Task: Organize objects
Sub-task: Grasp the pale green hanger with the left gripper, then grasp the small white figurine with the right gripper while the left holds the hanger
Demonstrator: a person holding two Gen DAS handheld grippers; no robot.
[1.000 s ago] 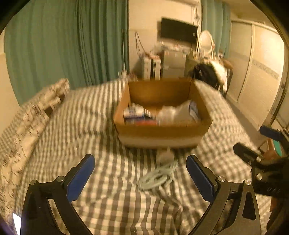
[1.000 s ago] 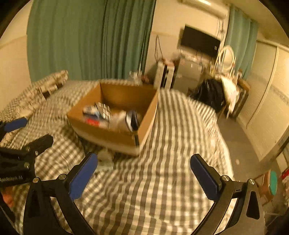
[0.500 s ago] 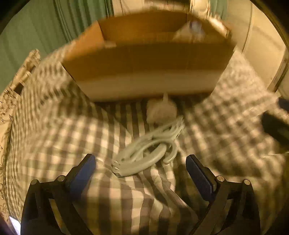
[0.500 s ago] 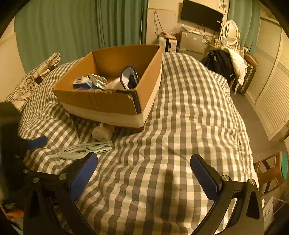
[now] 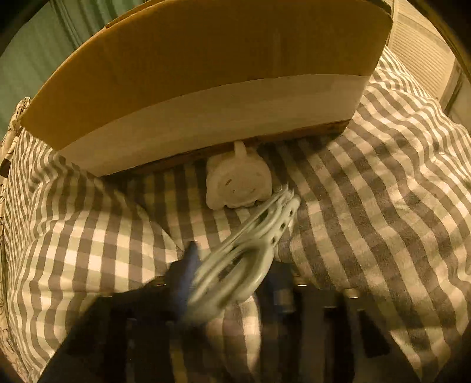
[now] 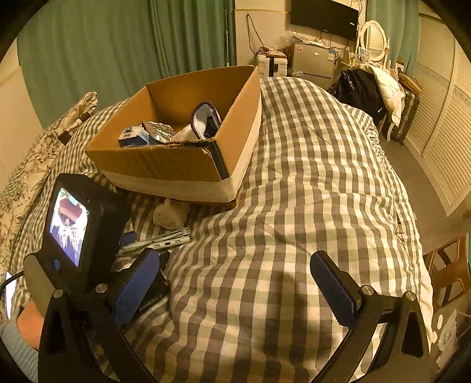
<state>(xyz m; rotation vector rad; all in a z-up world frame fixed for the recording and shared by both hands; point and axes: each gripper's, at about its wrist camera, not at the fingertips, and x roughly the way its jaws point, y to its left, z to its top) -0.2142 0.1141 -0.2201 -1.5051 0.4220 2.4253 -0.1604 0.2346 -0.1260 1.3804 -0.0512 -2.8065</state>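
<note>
Btwn left gripper pads: pale hangers; jaws just closing.

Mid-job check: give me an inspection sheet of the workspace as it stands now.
Surface: checked bedspread, rumpled.
Job's things: pale hangers bundled, lying before the cardboard box; small white plush toy against the box's base.
Clutter: packets and a pouch inside the box.
Grippers: left gripper has just been closing, hangers between its fingers; right gripper open, nothing in it.
Cables: nothing seen on the bed.
Surroundings: green curtains, wall television.
</note>
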